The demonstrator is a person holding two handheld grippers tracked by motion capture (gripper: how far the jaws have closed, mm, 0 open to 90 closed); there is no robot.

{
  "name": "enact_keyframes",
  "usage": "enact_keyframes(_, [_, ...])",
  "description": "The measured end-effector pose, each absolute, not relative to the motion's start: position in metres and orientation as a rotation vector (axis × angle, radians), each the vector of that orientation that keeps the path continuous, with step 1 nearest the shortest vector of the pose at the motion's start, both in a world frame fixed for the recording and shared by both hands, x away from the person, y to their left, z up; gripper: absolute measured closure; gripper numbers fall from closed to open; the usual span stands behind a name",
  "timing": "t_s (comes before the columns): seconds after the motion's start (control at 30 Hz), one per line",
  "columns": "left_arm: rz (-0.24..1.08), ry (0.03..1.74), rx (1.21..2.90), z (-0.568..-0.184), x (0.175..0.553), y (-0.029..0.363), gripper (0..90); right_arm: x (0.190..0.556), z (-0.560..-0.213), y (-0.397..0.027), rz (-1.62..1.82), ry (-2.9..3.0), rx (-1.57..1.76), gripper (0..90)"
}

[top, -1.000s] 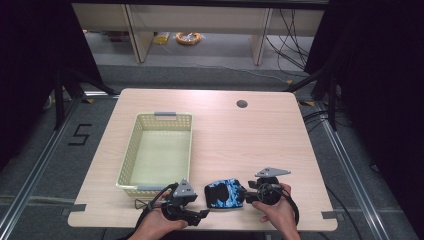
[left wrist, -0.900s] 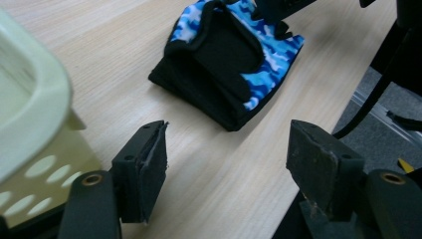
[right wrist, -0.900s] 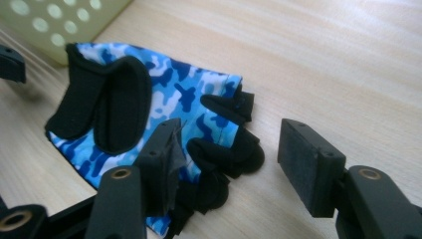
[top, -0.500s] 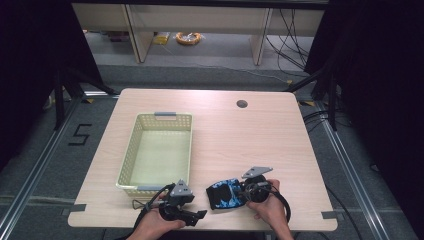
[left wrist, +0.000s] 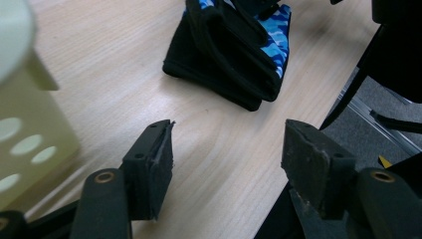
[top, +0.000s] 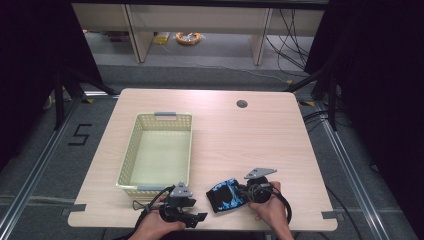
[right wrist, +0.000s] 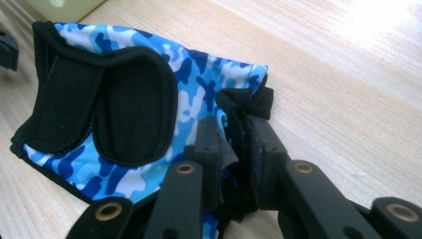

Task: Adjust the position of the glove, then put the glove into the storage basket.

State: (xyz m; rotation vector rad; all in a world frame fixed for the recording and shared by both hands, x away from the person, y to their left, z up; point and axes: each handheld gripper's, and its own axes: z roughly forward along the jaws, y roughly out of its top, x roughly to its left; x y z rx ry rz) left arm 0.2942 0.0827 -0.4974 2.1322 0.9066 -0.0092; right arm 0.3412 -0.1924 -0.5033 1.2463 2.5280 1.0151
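**Right gripper pinching glove edge, left standing by open**

Right gripper (top: 243, 194) sits lower centre-right of the high view, pointing left at the blue-camo glove (top: 225, 195); its jaws have just been closing and the right gripper view shows them clamped on a bunched fold of the glove's (right wrist: 149, 99) black-trimmed edge, fabric squeezed between the pads; the grip is on the hem, probably because that is the only raised bit a two-jaw tool can bite on a flat-lying cloth item; the rest of the glove lies on the table (top: 240, 135), strap side up, near the bottom edge of the frame.

Left gripper (top: 200, 217) is at lower centre-left, just beside the basket's (top: 131, 157) near corner; its jaws stand apart with nothing between them; left gripper view shows bare wood between the pads (left wrist: 154, 164), glove (left wrist: 234, 59) in the upper middle, apart from them; looks parked there to stay out of the way, or ready to take the glove's free end.

Basket is empty and sits left of centre, long side running away from the person; my read: the glove goes in there, so the lift is a short carry up and left; risk: a hem-only pinch lets the glove dangle and could catch the rim.
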Motion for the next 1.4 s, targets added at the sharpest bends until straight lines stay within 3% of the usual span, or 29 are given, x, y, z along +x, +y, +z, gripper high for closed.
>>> enact_keyframes(0.3, [-0.052, 0.939, 2.107, -0.500, 0.300, 0.076, 41.1, 0.342, -0.505, -0.197, 1.036, 2.541, 1.199, 77.3])
enact_keyframes(0.9, [-0.188, 0.964, 2.074, -0.512, 0.322, 0.051, 57.3, 0.343, -0.507, -0.197, 1.073, 2.525, 1.202, 76.6])
enact_keyframes(1.4, [-0.110, 0.967, 2.019, -0.517, 0.321, 0.049, 82.6, 0.341, -0.506, -0.200, 1.079, 2.527, 1.225, 78.2])
